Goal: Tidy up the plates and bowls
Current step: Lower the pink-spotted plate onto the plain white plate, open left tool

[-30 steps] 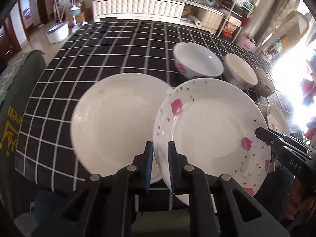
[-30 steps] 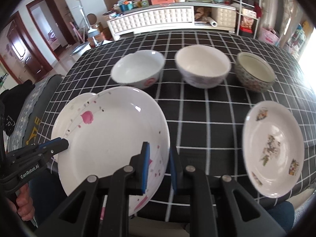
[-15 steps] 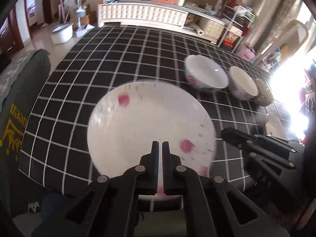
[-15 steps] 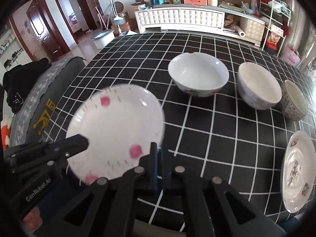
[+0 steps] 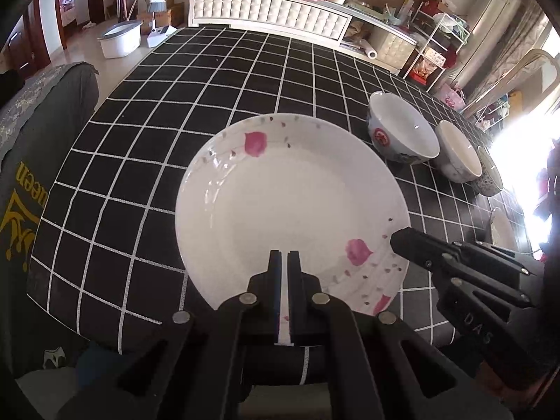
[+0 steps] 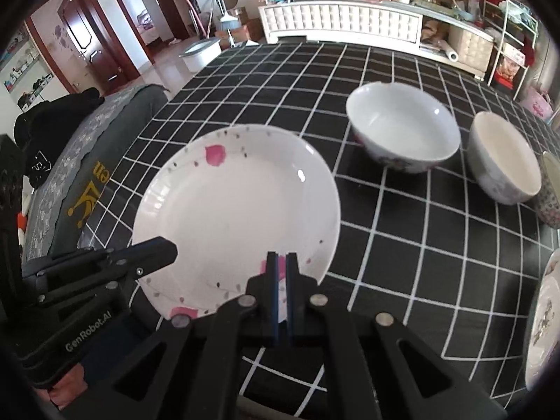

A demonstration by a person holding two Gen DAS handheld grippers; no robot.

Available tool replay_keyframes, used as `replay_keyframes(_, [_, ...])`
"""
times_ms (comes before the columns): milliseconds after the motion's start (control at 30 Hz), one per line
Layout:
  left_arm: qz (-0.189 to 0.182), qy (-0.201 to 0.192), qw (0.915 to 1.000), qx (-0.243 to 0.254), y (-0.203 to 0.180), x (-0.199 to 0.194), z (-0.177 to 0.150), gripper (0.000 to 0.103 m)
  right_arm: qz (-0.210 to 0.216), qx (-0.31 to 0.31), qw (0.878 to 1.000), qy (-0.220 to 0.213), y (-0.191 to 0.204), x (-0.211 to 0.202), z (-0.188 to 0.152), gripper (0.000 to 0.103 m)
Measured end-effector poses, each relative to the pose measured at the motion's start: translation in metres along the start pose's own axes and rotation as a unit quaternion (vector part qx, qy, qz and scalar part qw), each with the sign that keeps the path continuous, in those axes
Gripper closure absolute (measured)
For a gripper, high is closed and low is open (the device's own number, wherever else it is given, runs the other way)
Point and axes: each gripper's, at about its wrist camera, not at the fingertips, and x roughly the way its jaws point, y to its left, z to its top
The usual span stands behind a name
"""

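Observation:
A white plate with pink flowers [image 5: 290, 203] lies at the near edge of the checked table; it also shows in the right wrist view [image 6: 231, 210]. It hides the plain white plate seen earlier. My left gripper [image 5: 284, 255] is shut, its tips over the plate's near rim. My right gripper [image 6: 281, 257] is shut over the plate's near right rim. Whether either pinches the rim I cannot tell. A large white bowl [image 6: 402, 133], a cream bowl [image 6: 504, 161] and a patterned bowl [image 5: 490, 175] stand in a row at the right.
A plate with a brown motif [image 6: 542, 318] lies at the table's near right edge. A grey covered chair [image 5: 38, 133] stands left of the table. A white sideboard [image 5: 269, 10] with clutter lies beyond the far edge.
The flowered plate moved left from beside the plain white plate to on top of it and settled flat. Both grippers closed from slightly open to shut.

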Motion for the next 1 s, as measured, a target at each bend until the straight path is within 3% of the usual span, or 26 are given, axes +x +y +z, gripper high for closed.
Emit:
replay_keyframes(467, [-0.010, -0.023, 0.9996, 0.014, -0.020, -0.025, -0.003, 0.098, -0.014, 0.010, 0.999, -0.028, -0.008, -0.037, -0.008, 0.094])
replay_keyframes(567, [-0.012, -0.031, 0.9991, 0.028, -0.032, -0.036, -0.005, 0.094, -0.017, 0.015, 0.999, -0.040, -0.011, -0.052, -0.013, 0.080])
replay_keyframes(633, [-0.013, -0.036, 0.9988, 0.032, -0.039, -0.043, -0.007, 0.079, -0.021, 0.022, 0.998, -0.051, -0.016, -0.063, -0.014, 0.061])
replay_keyframes(733, [-0.019, -0.048, 0.9980, 0.037, -0.050, -0.054, -0.010, 0.077, -0.031, 0.027, 0.996, -0.073, -0.021, -0.082, -0.018, 0.046])
replay_keyframes(833, [-0.021, -0.056, 0.9970, 0.050, -0.063, -0.063, -0.011, 0.076, -0.038, 0.032, 0.995, -0.090, -0.028, -0.101, -0.021, 0.036])
replay_keyframes(933, [-0.022, -0.063, 0.9959, 0.061, -0.076, -0.071, -0.013, 0.063, -0.047, 0.030, 0.993, -0.103, -0.035, -0.117, -0.025, 0.026])
replay_keyframes(1000, [-0.024, -0.068, 0.9949, 0.071, -0.085, -0.076, -0.013, 0.062, -0.059, 0.031, 0.991, -0.114, -0.041, -0.128, -0.029, 0.022])
